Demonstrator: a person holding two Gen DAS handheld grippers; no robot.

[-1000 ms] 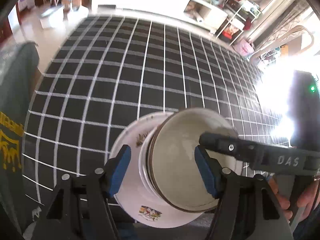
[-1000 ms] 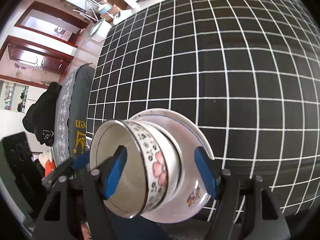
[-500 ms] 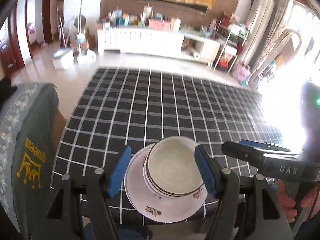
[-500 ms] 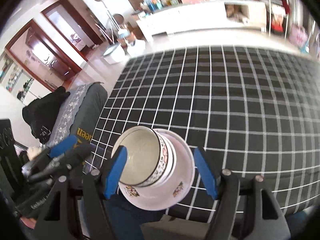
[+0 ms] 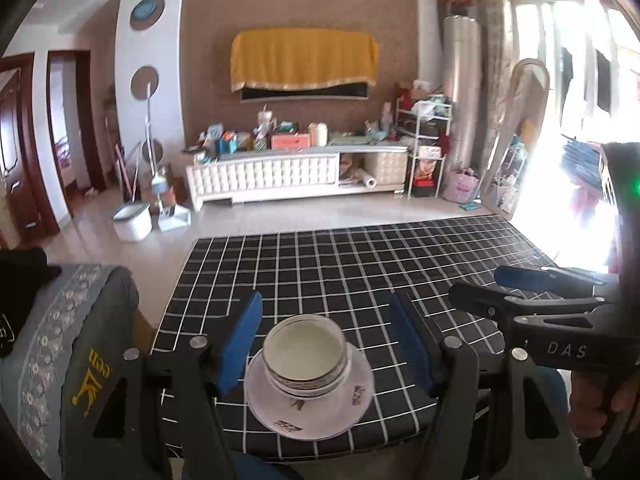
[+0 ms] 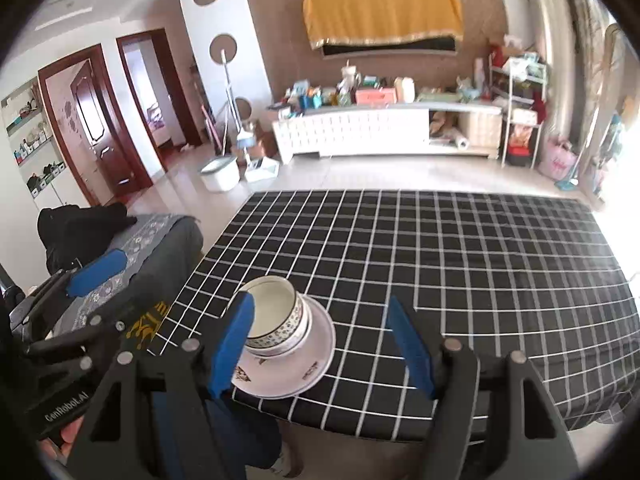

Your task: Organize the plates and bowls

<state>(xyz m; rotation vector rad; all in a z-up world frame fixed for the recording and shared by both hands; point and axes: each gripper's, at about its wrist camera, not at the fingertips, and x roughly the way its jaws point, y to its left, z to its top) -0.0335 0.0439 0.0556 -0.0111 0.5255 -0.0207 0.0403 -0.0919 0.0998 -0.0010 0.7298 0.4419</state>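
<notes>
On the table's [image 5: 400, 264] near edge, we see bowls [image 5: 305, 354] nested on a plate [image 5: 310, 400].
The stack sits below and ahead, centred before our left gripper [image 5: 324, 344], left of our right gripper [image 6: 320, 344]; both spread, empty.

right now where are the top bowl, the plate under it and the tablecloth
top bowl [image 5: 302, 344], left wrist view, on its pale inside
plate [image 5: 310, 416], left wrist view, on the bare near rim
tablecloth [image 6: 460, 248], right wrist view, on an open checked patch
</notes>
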